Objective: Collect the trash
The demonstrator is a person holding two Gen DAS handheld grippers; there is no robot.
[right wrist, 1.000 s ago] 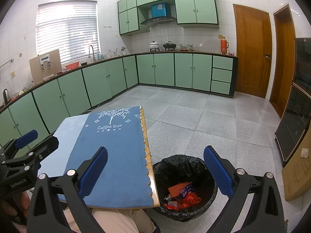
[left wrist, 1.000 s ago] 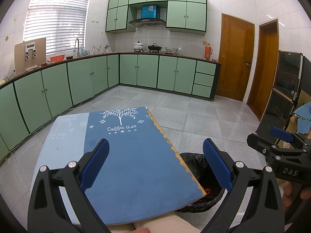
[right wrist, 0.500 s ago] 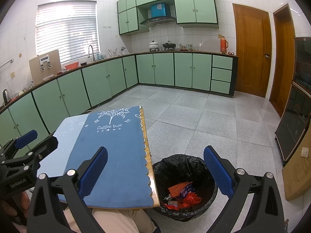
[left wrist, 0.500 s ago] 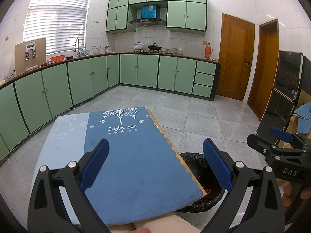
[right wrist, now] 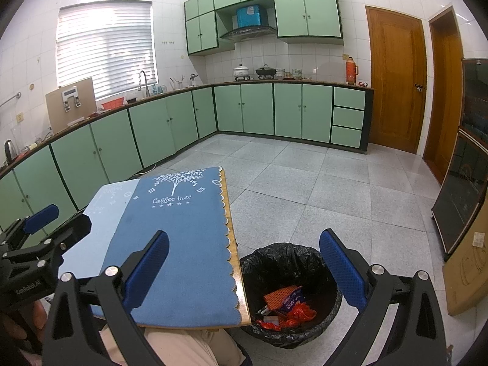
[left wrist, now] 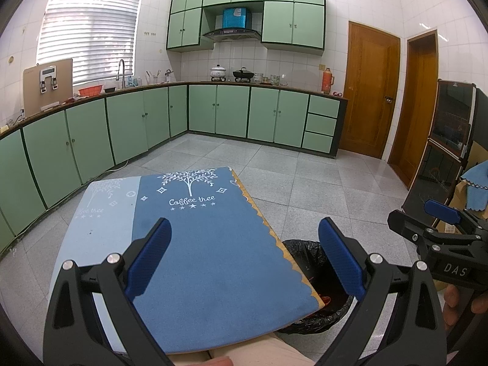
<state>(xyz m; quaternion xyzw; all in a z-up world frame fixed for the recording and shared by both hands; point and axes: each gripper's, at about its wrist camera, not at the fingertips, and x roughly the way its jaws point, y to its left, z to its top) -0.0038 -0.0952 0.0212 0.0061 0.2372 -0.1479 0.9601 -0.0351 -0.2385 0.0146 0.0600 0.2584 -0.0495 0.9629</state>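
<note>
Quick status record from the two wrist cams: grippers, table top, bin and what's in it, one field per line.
left gripper: open, holds nothing, above the table
right gripper: open, holds nothing, partly above the bin
table: blue mat covers it; no trash visible on it
bin: black liner, on the floor beside the table's right edge
bin contents: red and orange wrappers
judgement: collecting looks finished

Left gripper (left wrist: pixel 244 257) and right gripper (right wrist: pixel 244 270) both gape wide, empty.
</note>
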